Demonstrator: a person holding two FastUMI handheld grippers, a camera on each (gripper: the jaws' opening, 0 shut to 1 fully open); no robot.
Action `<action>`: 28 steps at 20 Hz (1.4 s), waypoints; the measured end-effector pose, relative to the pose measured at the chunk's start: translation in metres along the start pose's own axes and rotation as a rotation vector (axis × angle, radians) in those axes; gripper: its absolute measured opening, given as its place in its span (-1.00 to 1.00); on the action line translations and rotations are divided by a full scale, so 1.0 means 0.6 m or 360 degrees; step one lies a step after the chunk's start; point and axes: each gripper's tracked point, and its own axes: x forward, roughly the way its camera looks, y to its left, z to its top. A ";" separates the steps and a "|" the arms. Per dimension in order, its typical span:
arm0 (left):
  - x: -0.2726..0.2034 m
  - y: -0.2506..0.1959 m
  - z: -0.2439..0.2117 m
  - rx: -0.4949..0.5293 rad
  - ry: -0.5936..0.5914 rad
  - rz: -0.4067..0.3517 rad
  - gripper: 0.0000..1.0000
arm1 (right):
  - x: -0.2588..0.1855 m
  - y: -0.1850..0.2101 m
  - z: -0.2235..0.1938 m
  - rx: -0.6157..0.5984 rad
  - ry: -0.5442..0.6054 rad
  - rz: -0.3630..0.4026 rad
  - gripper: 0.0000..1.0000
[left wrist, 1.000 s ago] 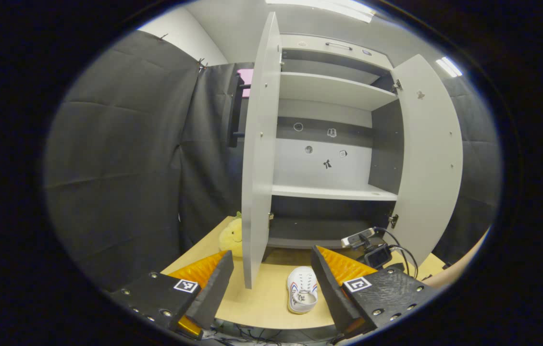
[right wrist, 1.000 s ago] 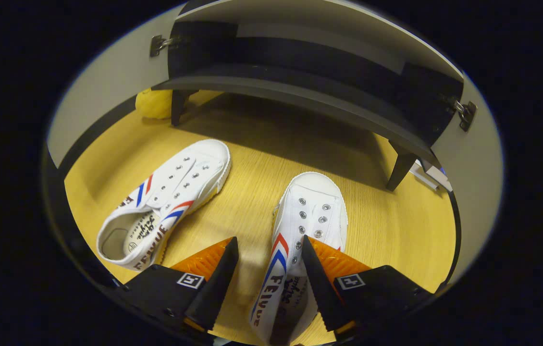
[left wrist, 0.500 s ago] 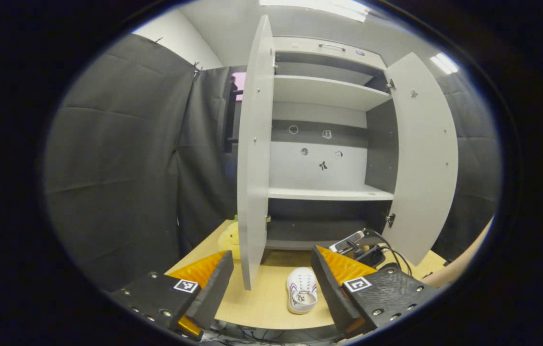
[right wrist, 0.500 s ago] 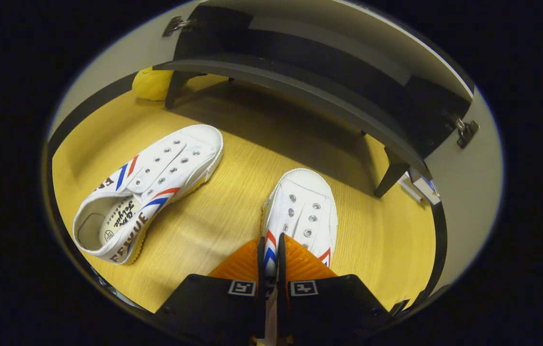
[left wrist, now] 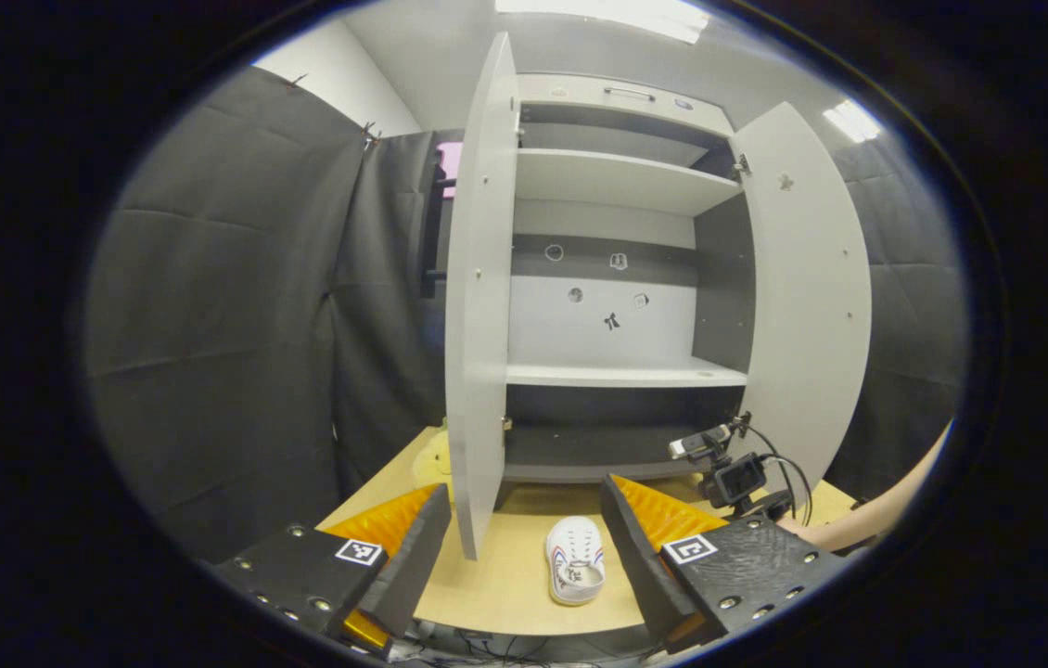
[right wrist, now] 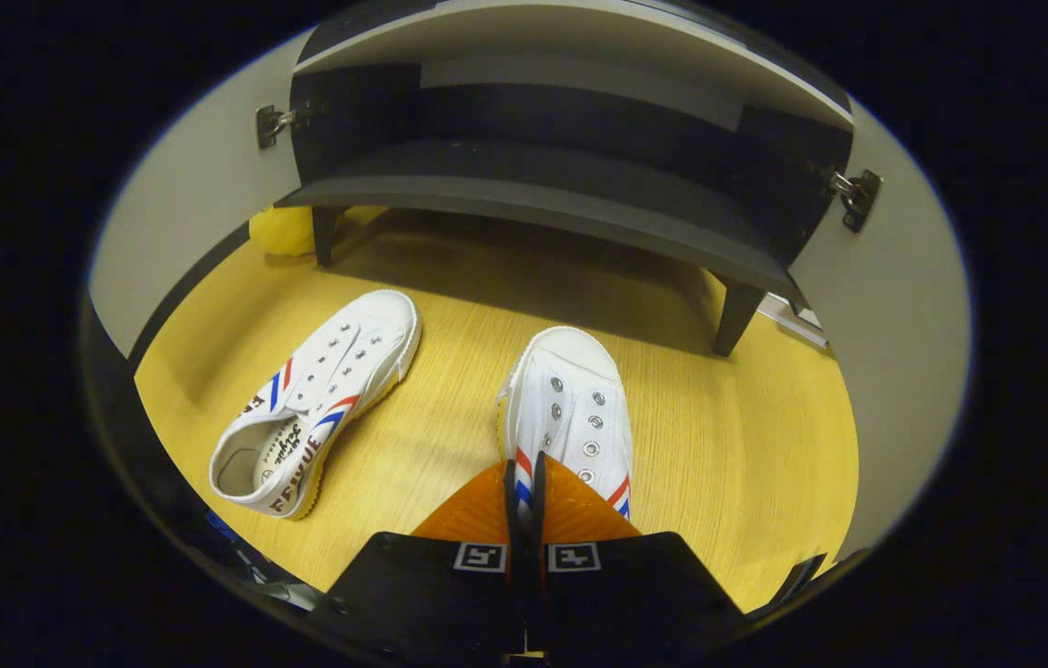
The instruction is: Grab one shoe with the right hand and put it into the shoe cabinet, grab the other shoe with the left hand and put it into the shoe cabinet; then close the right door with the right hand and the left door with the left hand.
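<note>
Pinching the near collar of one shoe (right wrist: 570, 408), the right gripper (right wrist: 524, 492) has its fingers pressed almost together on the thin canvas edge; the shoe looks light and soft, so the upper may fold, and the stiffer heel rim seems the surer hold. Left of it the other shoe (right wrist: 320, 408) lies on the tabletop (right wrist: 737, 436), apart. The left gripper (left wrist: 524, 529) hangs open, holding nothing. Farther off stands the shoe cabinet (left wrist: 621, 371), both doors swung wide, its low dark shelf (right wrist: 533, 186) probably bare.
</note>
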 end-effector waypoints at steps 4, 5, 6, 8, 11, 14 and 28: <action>0.006 -0.024 -0.001 0.0015 -0.0008 -0.0093 0.86 | -0.067 -0.008 0.047 0.0025 -0.0185 0.0010 -0.95; 0.008 -0.032 -0.001 0.0024 -0.0010 -0.0120 0.86 | -0.088 -0.009 0.064 0.0050 -0.0233 0.0014 -0.95; 0.010 -0.038 -0.001 0.0035 -0.0011 -0.0146 0.86 | -0.110 -0.011 0.081 0.0083 -0.0289 0.0015 -0.95; 0.013 -0.052 -0.002 0.0058 -0.0002 -0.0193 0.86 | -0.157 -0.018 0.124 0.0151 -0.0422 0.0008 -0.95; 0.014 -0.070 0.001 0.0084 -0.0001 -0.0259 0.86 | -0.230 -0.028 0.189 0.0196 -0.0598 0.0014 -0.96; 0.020 -0.083 0.014 0.0106 -0.0029 -0.0283 0.86 | -0.288 -0.043 0.259 0.0195 -0.0759 0.0020 -0.96; 0.109 -0.100 0.065 0.0063 -0.0041 -0.0150 0.86 | -0.312 -0.105 0.636 0.0142 -0.1250 0.0007 -0.96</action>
